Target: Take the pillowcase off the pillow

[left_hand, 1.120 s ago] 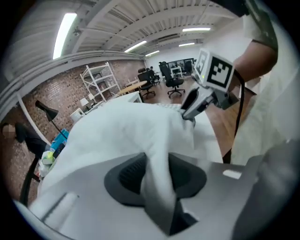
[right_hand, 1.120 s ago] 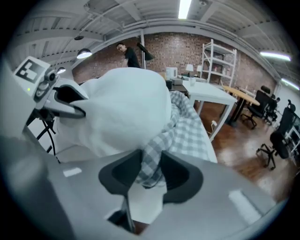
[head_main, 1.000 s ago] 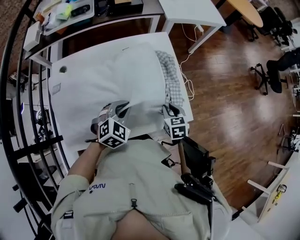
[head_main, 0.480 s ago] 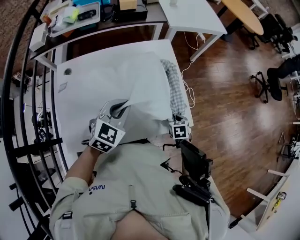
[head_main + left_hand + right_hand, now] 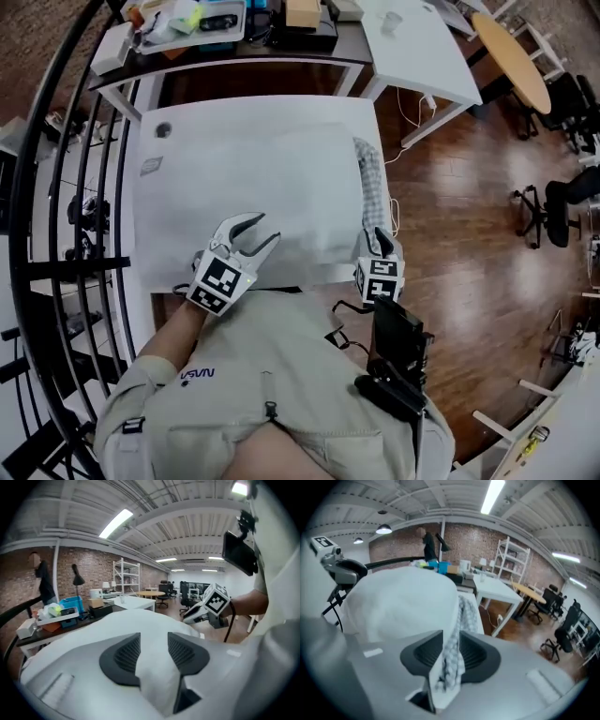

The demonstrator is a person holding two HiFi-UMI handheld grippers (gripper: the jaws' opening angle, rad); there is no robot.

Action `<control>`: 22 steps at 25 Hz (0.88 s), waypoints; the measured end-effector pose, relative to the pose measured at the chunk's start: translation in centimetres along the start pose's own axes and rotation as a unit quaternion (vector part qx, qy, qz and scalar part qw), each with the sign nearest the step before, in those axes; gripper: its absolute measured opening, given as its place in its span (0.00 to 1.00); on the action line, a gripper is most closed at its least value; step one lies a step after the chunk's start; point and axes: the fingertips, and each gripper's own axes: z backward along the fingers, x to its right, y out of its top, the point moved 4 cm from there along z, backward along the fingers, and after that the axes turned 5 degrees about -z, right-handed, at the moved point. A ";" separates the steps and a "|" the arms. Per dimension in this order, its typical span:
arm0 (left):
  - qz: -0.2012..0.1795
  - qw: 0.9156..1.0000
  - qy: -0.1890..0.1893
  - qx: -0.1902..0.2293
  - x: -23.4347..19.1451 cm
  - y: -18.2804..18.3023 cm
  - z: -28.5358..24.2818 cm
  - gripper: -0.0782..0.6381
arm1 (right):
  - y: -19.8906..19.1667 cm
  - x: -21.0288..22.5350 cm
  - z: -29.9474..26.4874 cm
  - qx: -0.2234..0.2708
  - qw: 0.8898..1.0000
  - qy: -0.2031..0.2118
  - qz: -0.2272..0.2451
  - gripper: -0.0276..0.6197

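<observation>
Open workshop: brick wall, wood floor, office chairs off at 3 o'clock. White table (image 5: 153, 211) in front of the person, dark bench behind it at 12.

Pillowcase (image 5: 281, 183) lies flat across the table, white, still full. A checked strip (image 5: 372, 183) sticks out along its 3 o'clock edge. I read that as the pillow showing at the open end, so the mouth is on that side.

Left gripper (image 5: 261, 232) is at 6 o'clock on the near edge, clamped on a thick fold of white pillowcase cloth; its own view shows the fold filling the gap between the pads. Right gripper (image 5: 380, 239) is at the near 4 o'clock corner, closed on a white edge plus checked cloth together.

Handling, as I judge it:
- Soft, light and limp: nothing stiff to lever against, and the cloth drapes and bunches.
- Not fragile. Cotton-like, so it is probably grippy enough, but a thin single layer could slip out of the pads.
- Case and filling need separate holds: one gripper on the checked end only, the other on the white hem at the mouth. The right pinch holds both layers, so pulling there would likely drag the pillow along with the case.
- The closed end at 9 o'clock is a poor grab point, since it only pushes the pillow deeper in.

Containers: the case itself holds the pillow. On the bench at 11 o'clock a grey tray (image 5: 141, 37) holds small items, one yellow-green and one black; I can't identify them. A cardboard box (image 5: 302, 11) sits at 12, contents not visible.
</observation>
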 end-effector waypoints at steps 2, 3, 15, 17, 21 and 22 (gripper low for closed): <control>0.031 0.997 0.070 0.005 -2.7 -0.6 3.0 0.38 | 4.2 -2.0 0.4 0.055 0.998 0.024 0.026 0.22; 0.050 0.993 0.109 -0.002 -4.2 -1.5 4.4 0.40 | 5.9 -3.2 0.2 0.075 0.995 0.043 0.038 0.23; 0.177 0.965 0.189 -0.051 -13.0 -12.9 8.1 0.25 | 9.4 -10.7 -6.8 0.063 0.991 0.085 0.085 0.12; 0.161 0.968 0.194 -0.016 -13.3 -10.7 9.4 0.13 | 11.1 -11.1 -5.3 0.110 0.989 0.066 0.073 0.07; 0.124 0.973 0.191 0.043 -13.6 -5.6 9.5 0.13 | 13.6 -8.8 -2.7 0.172 0.983 0.026 0.052 0.07; 0.115 0.975 0.185 0.051 -13.4 -4.9 8.9 0.13 | 13.7 -7.9 -2.5 0.177 0.983 0.012 0.050 0.07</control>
